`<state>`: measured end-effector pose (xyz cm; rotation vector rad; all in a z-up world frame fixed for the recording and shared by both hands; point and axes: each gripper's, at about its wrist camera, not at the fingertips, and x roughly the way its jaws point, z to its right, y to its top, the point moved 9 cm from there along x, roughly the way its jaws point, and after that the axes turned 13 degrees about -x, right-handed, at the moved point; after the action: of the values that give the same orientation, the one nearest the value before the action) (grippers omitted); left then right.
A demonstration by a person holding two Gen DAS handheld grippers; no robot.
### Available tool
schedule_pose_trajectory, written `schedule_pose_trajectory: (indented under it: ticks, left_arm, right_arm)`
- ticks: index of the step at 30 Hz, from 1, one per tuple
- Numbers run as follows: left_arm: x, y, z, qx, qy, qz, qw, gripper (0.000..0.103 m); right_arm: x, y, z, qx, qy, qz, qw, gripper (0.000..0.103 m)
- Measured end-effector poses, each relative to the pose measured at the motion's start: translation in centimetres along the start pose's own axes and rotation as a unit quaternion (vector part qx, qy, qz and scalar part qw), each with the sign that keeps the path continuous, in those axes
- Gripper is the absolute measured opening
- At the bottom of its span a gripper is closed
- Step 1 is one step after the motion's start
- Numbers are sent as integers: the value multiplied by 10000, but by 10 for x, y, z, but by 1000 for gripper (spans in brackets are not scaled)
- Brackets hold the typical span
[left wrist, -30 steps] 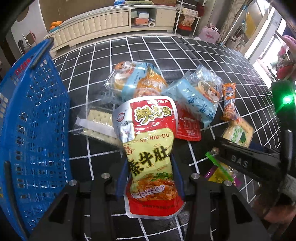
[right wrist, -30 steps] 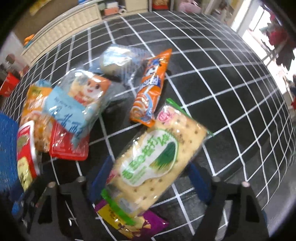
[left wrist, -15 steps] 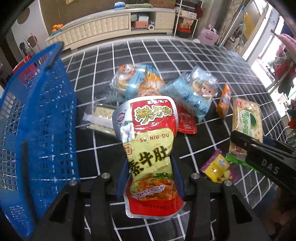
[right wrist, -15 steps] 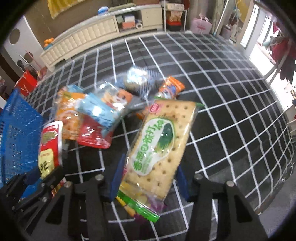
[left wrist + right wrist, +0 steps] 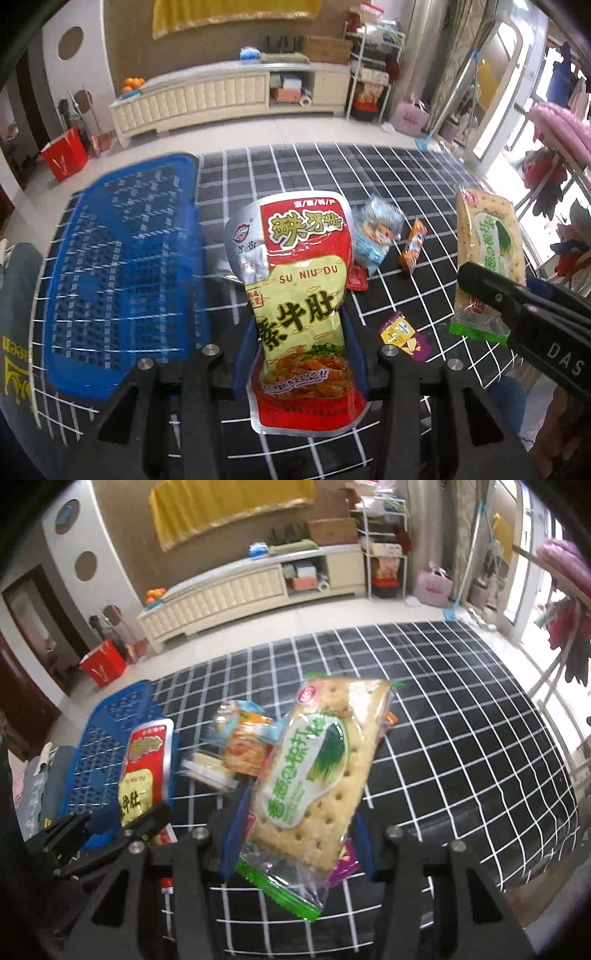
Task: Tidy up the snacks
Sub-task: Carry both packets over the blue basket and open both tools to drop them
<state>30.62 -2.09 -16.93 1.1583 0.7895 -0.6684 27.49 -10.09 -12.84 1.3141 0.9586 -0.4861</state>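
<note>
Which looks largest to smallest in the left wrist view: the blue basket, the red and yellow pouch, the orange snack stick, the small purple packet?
1. Blue basket.
2. Red and yellow pouch, enlarged by nearness to the camera.
3. Orange snack stick and small purple packet: alike, not ranked.

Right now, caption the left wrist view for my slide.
Left gripper holds red snack pouch beside blue basket; right gripper holds cracker pack.

1. The red-and-yellow foil snack pouch (image 5: 303,295) carries "SU NIU DU" in Latin letters, above large dark Chinese characters.
2. The black plastic arm of the right gripper (image 5: 524,317) bears white letters "DAS".
3. The green-and-white cracker packet (image 5: 317,771) shows green Chinese characters.
</note>
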Motion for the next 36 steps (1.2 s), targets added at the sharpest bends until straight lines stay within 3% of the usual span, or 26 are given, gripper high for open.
schedule_pose_trajectory:
  ticks: [8, 16, 21, 31, 32, 34, 36]
  left_arm:
    - [-50, 21, -49, -156, 152, 428, 9988, 41]
    - [-64, 30, -113, -485, 384, 451, 9971, 41]
    - [-54, 33, -149, -573, 589, 268, 9963, 41]
    - [-11, 37, -186, -809, 546, -203, 9950, 44]
    - [-8, 37, -188, -818, 551, -239, 9948, 45]
    - [-3, 37, -190, -756, 571, -309, 9950, 47]
    - [0, 36, -194, -734, 565, -370, 9950, 50]
  right_arm:
    - [-11, 26, -55, -443, 416, 354, 9975, 55]
    - [-6, 44, -116, -982, 820, 492, 9906, 55]
    - [14, 48, -141, -1175, 1007, 388, 9872, 55]
    - [44, 54, -172, -1371, 1141, 130, 9839, 52]
    - [46, 53, -172, -1337, 1171, 117, 9840, 51]
    - [50, 51, -174, -1340, 1155, 59, 9842, 33]
    - [54, 48, -177, -1352, 1213, -29, 9834, 33]
